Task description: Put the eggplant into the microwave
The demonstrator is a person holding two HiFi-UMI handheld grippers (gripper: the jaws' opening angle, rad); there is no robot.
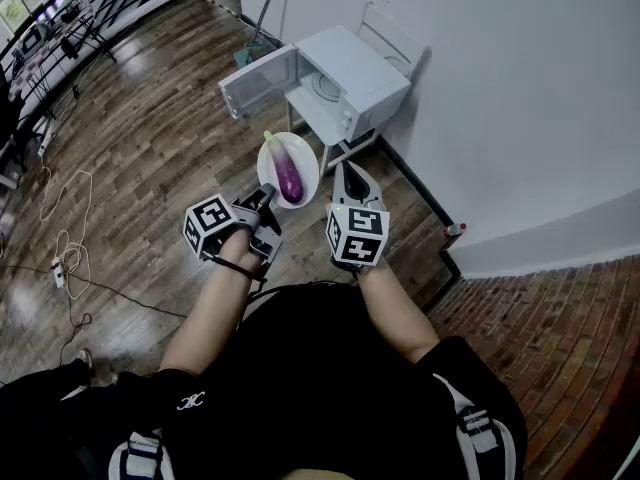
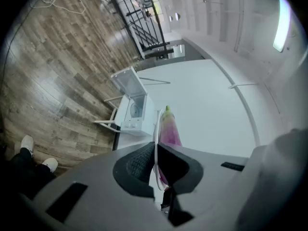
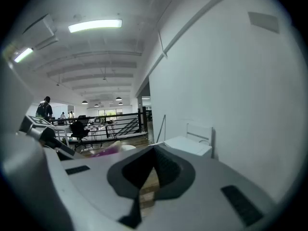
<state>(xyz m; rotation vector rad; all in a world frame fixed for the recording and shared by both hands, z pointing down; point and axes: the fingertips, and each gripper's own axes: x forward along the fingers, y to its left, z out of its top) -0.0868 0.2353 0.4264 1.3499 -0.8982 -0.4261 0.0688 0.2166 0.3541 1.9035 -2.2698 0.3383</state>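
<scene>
A purple eggplant with a green stem lies on a white plate. My left gripper is shut on the plate's near rim and holds it in the air. In the left gripper view the thin plate stands edge-on between the pads, with the eggplant to its right. Beyond the plate stands a white microwave on a small stand, its door swung open to the left. My right gripper is shut on nothing, just right of the plate. The microwave also shows in the right gripper view.
A white wall runs behind the microwave. A mop leans there. Cables and a power strip lie on the wood floor at the left. A railing bounds the far left. A small red-capped object sits by the skirting.
</scene>
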